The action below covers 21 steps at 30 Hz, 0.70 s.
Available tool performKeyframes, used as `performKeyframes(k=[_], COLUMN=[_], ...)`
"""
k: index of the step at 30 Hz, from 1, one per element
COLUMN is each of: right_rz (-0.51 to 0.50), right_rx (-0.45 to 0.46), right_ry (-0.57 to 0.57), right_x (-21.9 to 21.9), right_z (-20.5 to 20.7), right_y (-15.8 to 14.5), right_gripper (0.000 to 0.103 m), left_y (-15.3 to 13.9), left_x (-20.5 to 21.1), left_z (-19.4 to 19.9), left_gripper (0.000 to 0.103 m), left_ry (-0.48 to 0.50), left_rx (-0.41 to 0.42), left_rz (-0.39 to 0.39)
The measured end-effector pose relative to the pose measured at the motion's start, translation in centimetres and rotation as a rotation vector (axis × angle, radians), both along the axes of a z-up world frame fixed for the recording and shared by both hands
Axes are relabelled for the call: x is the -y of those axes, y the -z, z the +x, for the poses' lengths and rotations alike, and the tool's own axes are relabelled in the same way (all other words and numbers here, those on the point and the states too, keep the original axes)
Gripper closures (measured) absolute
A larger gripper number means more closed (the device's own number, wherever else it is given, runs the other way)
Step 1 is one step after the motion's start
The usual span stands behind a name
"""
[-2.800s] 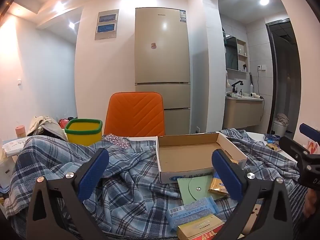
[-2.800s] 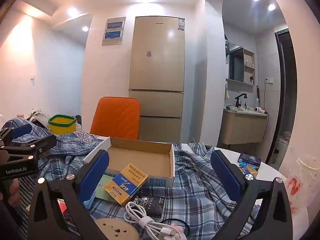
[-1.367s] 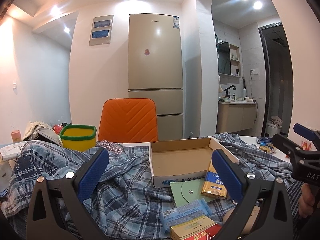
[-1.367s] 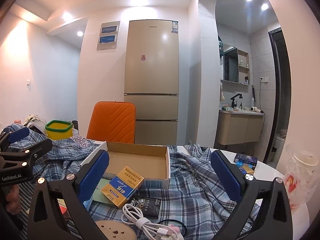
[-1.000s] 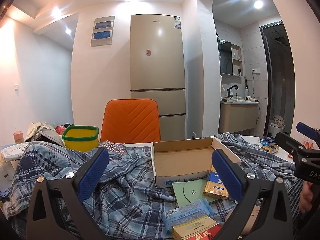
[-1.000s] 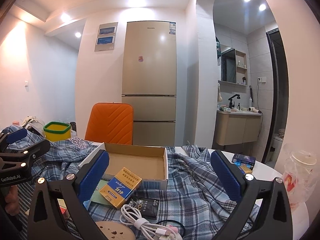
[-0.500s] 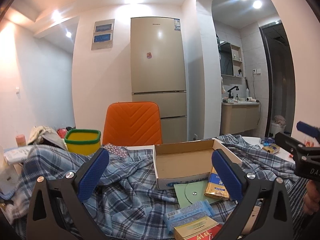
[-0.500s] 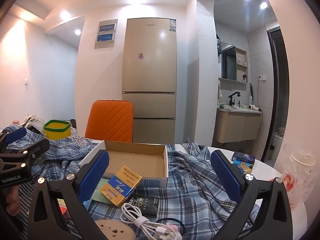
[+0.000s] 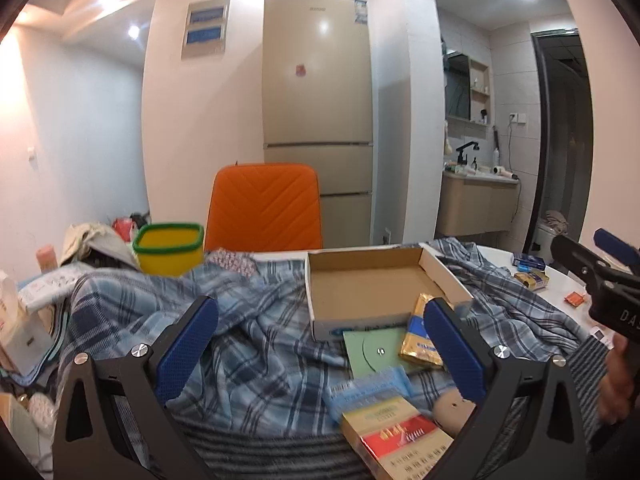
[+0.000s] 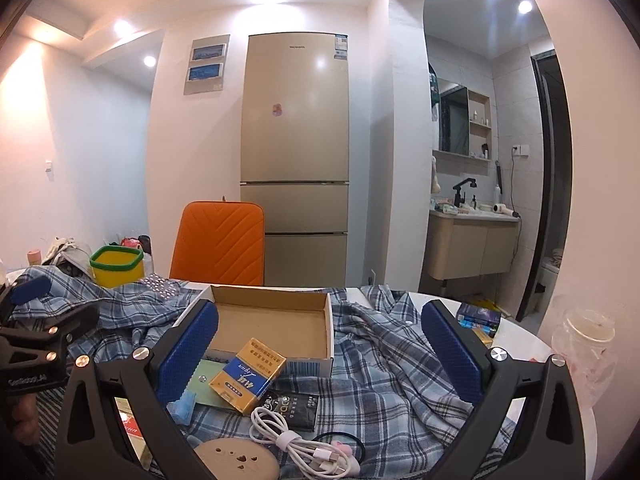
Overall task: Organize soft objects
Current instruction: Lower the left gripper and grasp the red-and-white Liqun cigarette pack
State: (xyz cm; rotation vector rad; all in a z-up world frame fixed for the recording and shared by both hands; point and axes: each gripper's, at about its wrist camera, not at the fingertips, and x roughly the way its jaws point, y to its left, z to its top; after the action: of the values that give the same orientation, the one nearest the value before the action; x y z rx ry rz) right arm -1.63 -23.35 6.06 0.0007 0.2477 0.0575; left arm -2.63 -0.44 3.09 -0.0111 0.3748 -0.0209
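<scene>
A rumpled blue plaid shirt [image 9: 248, 332] covers the table; it also shows in the right wrist view [image 10: 384, 360]. An open, empty cardboard box [image 9: 372, 292] lies on it, also in the right wrist view [image 10: 276, 328]. My left gripper [image 9: 320, 348] is open and empty, held above the shirt in front of the box. My right gripper [image 10: 320, 354] is open and empty, above the shirt and small items. Each gripper shows at the edge of the other's view.
A blue-gold carton [image 10: 248, 376], a green card [image 9: 372, 352], a red-gold carton [image 9: 400, 444], a white cable [image 10: 296, 440], a black pouch [image 10: 296, 406] and a wooden disc [image 10: 236, 460] lie near the box. A yellow bin [image 9: 168, 248], orange chair [image 9: 264, 212] and plastic cup [image 10: 588, 348] stand around.
Both grippers stay open and hover; the views shifted only slightly, the left one drifting a little up and back. Nothing was grasped or moved.
</scene>
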Motion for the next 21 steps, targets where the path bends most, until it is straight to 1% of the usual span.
performKeyframes(k=[2,6,9,13,18,21], right_rz=[0.016,0.012,0.021,0.034,0.054,0.06], right_rx=[-0.013,-0.032,-0.08,-0.151,-0.209,-0.243], right_ry=[-0.009,-0.03,-0.064,-0.084,-0.103,-0.108], right_x=[-0.2,-0.6,-0.6,-0.4,-0.2,0.0], right_z=[0.0,-0.6,-0.8,-1.4,-2.1,-2.2], right_y=[-0.3,-0.5,-0.4,0.1,1.3,2.2], right_gripper=[0.0,0.0,0.0,0.0,0.0,0.0], left_y=[-0.3,-0.4,0.0,1.1,2.6,3.4], left_x=[0.2,0.5,0.5,0.4,0.7,0.8], left_z=[-0.2,-0.6,-1.0,-1.5,-2.2,-2.4], left_gripper=[0.001,0.001,0.001,0.001,0.001,0.001], left_ry=[0.001,-0.006,-0.012,0.0,-0.007,-0.007], left_rx=[-0.03,-0.089,-0.121,-0.185,-0.248,-0.273], left_rz=[-0.006,-0.018,-0.033,-0.065,-0.04,-0.039])
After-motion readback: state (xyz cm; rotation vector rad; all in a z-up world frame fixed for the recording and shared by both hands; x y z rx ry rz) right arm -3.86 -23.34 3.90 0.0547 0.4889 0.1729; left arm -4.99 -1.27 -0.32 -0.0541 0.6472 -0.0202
